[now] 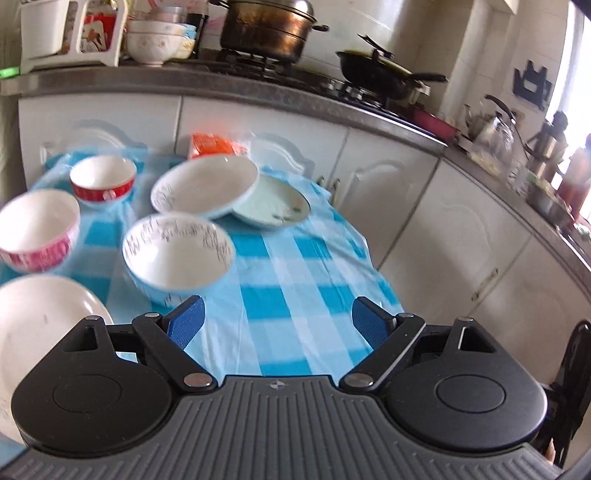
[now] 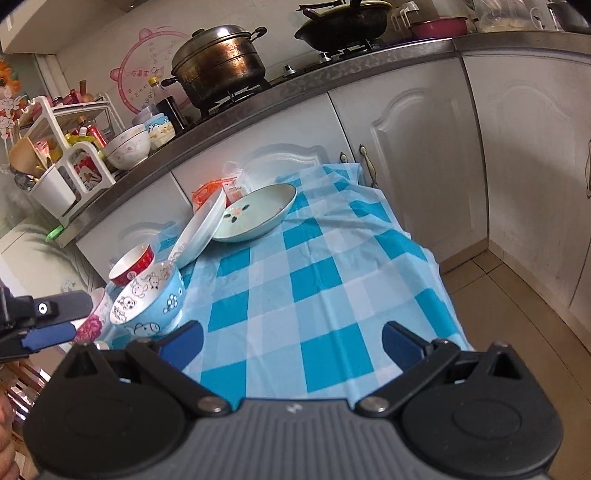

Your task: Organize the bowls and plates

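Note:
On the blue checked tablecloth (image 1: 295,295) stand a blue cartoon bowl (image 1: 177,254) (image 2: 151,299), a red bowl (image 1: 102,181) (image 2: 133,264), a pink flowered bowl (image 1: 37,229) (image 2: 94,321) and a white plate (image 1: 40,325). A white deep plate (image 1: 205,190) (image 2: 201,229) leans tilted on a pale green plate (image 1: 275,205) (image 2: 255,214). My left gripper (image 1: 277,323) is open and empty, just right of the blue bowl. My right gripper (image 2: 291,341) is open and empty over bare cloth. The left gripper's fingers (image 2: 48,332) show at the right view's left edge.
An orange packet (image 1: 214,144) lies behind the plates. White cabinets (image 1: 424,206) stand close behind the table. The counter above holds a steamer pot (image 1: 267,29), a black wok (image 1: 380,72), stacked bowls (image 1: 155,42) and a white rack (image 1: 70,33). Tiled floor (image 2: 517,332) lies to the right.

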### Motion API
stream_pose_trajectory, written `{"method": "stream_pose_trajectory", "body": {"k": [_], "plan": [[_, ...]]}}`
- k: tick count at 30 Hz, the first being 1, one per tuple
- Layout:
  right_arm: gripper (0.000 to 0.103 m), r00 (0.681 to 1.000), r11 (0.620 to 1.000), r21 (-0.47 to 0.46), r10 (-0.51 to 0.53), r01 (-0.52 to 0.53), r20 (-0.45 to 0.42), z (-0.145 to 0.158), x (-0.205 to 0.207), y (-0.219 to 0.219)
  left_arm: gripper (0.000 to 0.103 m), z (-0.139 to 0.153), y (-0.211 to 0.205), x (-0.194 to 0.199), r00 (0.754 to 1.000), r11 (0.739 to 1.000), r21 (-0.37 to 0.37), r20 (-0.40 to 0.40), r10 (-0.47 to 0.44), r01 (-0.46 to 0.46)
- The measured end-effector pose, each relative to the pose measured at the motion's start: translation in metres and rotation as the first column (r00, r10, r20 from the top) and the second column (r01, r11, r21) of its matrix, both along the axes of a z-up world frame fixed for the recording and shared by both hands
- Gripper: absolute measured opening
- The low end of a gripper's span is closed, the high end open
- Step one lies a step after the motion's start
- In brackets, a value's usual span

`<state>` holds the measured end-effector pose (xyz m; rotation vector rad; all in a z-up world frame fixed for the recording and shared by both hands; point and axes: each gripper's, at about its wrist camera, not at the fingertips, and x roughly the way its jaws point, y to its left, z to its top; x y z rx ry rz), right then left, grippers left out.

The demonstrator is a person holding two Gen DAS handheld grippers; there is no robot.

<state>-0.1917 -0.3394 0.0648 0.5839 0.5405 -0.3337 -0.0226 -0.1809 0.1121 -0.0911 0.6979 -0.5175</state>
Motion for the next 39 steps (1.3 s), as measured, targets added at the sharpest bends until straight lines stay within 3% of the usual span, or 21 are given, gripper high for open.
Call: {"method": "stream_pose_trajectory", "body": {"k": [5, 9, 13, 18, 27, 31, 33, 39], "plan": [[0.102, 0.997, 0.998, 0.018, 0.062, -0.061, -0.039, 0.042, 0.017, -0.034, 0.103, 0.049, -0.010, 0.031, 0.993, 0.993, -0.011, -0.013, 0.121, -0.121], [0.102, 0.995, 0.995, 0.032, 0.097, -0.096, -0.029, 0.071, 0.031, -0.060, 0.103, 0.077, -0.025, 0.050, 0.988, 0.985, 0.094, 0.070, 0.139, -0.145], [0.102, 0.991, 0.990, 0.046, 0.135, -0.136, 0.019, 0.087, 0.050, -0.077, 0.103, 0.085, -0.028, 0.074, 0.979, 0.972, 0.159, 0.131, 0.154, -0.174], [0.102, 0.987, 0.986, 0.063, 0.150, -0.154, 0.066, 0.083, 0.089, -0.081, 0.103, 0.062, -0.010, 0.130, 0.977, 0.976, 0.069, 0.068, 0.200, -0.205], [0.092, 0.970, 0.964, 0.129, 0.219, -0.231, 0.102, 0.037, 0.180, -0.051, 0.103, 0.032, 0.000, 0.262, 0.973, 0.973, 0.019, -0.018, 0.230, -0.230], [0.086, 0.974, 0.953, 0.211, 0.199, -0.218, 0.107, 0.013, 0.214, -0.042, 0.102, 0.013, -0.007, 0.310, 0.980, 0.981, 0.036, -0.059, 0.190, -0.188], [0.083, 0.974, 0.940, 0.260, 0.197, -0.220, 0.111, 0.003, 0.226, -0.038, 0.091, -0.003, -0.009, 0.333, 0.975, 0.980, 0.041, -0.108, 0.196, -0.192], [0.079, 0.979, 0.908, 0.365, 0.180, -0.204, 0.098, -0.025, 0.252, -0.033, 0.084, -0.035, -0.031, 0.364, 0.980, 0.985, 0.113, -0.137, 0.143, -0.128]]}}
